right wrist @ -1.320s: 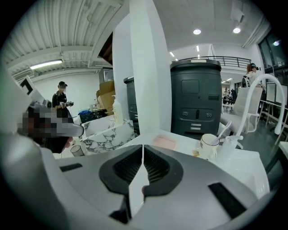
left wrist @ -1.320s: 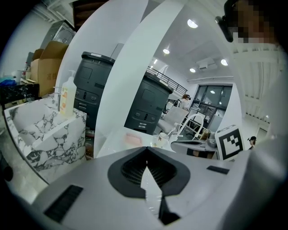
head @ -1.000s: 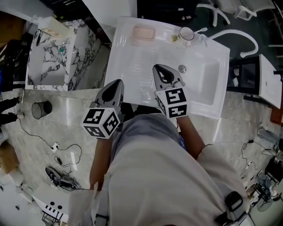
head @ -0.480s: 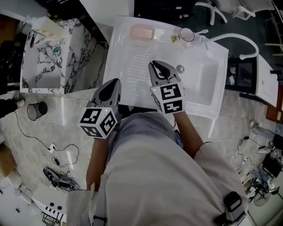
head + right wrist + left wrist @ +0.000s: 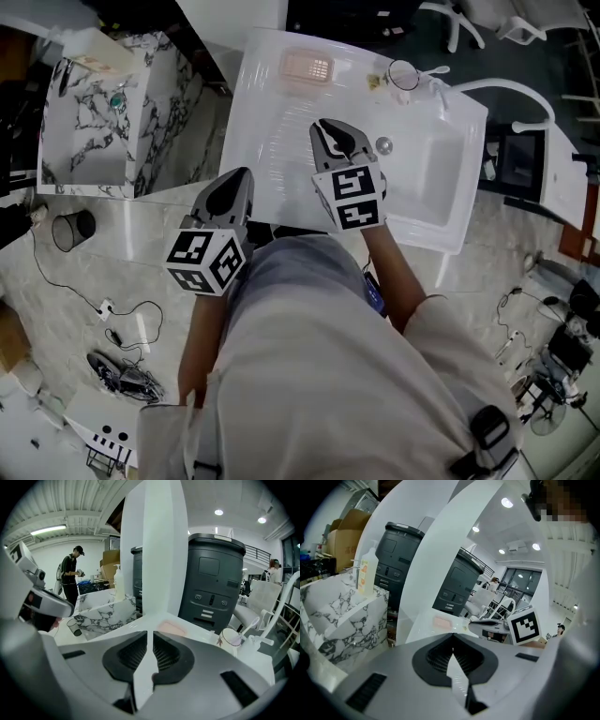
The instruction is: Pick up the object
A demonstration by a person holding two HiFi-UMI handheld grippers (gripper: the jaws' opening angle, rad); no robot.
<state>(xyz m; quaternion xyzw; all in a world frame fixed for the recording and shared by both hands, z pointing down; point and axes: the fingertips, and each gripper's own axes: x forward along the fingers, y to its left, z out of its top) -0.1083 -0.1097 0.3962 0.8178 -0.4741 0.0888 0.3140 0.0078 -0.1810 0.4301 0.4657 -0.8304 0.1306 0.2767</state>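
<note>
A pale pink object (image 5: pixel 307 67), rectangular with rounded corners, is lying flat near the top edge of the white surface (image 5: pixel 272 141), at upper centre of the head view. A cup (image 5: pixel 403 73) is standing to its right. The left gripper (image 5: pixel 232 183) is hovering at the surface's lower-left edge, jaws pressed together, empty. The right gripper (image 5: pixel 336 141) is pointing at the object across bare surface, its jaws a hairline apart, holding nothing.

Beyond the jaws of the right gripper (image 5: pixel 150 632), a pale pink rectangular tray (image 5: pixel 171 627), perhaps a soap dish, near edge hidden.
</note>
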